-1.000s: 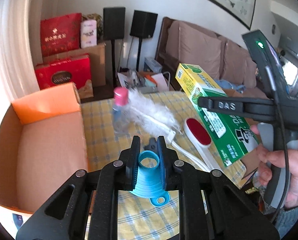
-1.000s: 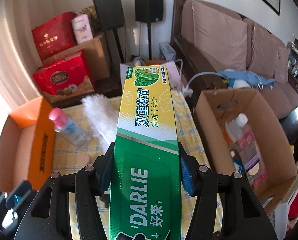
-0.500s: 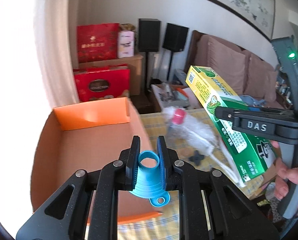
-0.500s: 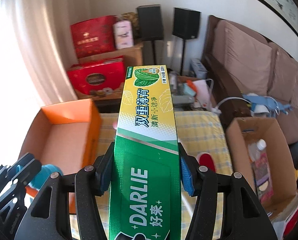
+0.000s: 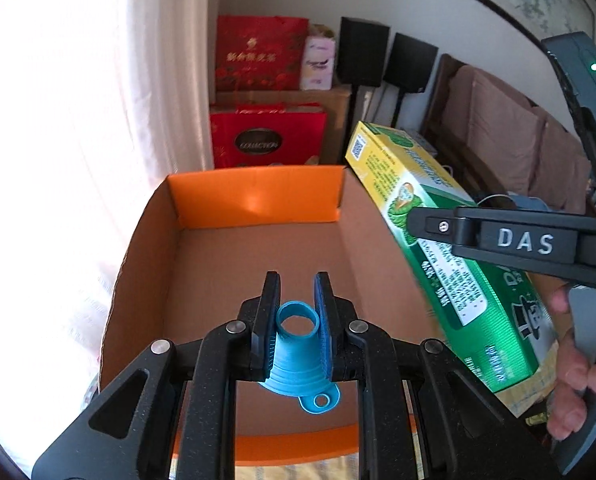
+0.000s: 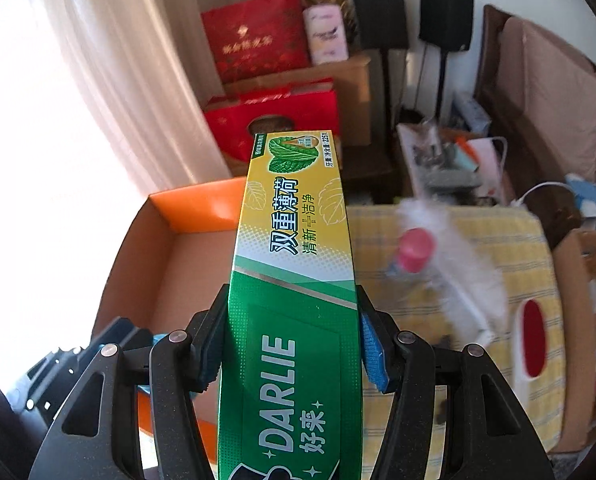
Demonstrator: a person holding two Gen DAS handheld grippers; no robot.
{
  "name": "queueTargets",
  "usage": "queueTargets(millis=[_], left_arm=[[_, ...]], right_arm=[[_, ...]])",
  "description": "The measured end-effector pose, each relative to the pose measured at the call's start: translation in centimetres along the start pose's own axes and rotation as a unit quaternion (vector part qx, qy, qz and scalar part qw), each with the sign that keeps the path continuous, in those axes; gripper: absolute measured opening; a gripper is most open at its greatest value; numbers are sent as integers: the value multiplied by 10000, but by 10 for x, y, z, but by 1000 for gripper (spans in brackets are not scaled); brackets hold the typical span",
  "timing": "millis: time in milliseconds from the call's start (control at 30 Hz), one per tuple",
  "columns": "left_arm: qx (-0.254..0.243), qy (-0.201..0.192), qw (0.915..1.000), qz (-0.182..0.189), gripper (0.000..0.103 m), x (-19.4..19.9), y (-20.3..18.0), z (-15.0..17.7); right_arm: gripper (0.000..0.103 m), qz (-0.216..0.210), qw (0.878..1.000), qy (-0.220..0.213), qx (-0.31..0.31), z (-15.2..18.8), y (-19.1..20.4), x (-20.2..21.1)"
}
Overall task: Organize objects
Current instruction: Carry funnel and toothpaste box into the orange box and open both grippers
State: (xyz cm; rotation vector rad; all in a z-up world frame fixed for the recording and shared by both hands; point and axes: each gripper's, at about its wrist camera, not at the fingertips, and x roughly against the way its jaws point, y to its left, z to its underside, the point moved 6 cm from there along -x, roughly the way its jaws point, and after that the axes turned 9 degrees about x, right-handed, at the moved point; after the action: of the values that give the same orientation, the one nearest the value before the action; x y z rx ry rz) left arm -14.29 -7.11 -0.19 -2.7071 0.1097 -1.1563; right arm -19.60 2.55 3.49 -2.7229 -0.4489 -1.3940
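two speakers (image 6: 377, 12), two red gift bags (image 6: 258, 36) – one toothpaste box (image 6: 294, 280) (one funnel (image 5: 296, 354)).

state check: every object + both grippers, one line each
left gripper: shut on blue funnel
blue funnel: held above orange box
right gripper: shut on toothpaste box
toothpaste box: held, airborne
orange box: open, nothing seen inside
pink-capped bottle: on table, blurred
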Motion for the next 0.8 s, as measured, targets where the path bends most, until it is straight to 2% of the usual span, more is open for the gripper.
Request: queueTargets(millis=[267, 433, 600, 800], left_arm=[[149, 225, 9996, -128, 16, -28, 24, 5], [216, 396, 9988, -191, 16, -44, 33, 9], [270, 531, 9980, -206, 16, -54, 41, 16], [314, 589, 9976, -195, 16, -55, 45, 20]], right_arm=[[58, 178, 9994, 302, -13, 4, 21, -49], [58, 534, 9975, 454, 98, 9, 26, -71], [58, 1114, 9919, 443, 428, 14, 35, -82], [58, 1055, 9918, 599, 406, 17, 40, -96]])
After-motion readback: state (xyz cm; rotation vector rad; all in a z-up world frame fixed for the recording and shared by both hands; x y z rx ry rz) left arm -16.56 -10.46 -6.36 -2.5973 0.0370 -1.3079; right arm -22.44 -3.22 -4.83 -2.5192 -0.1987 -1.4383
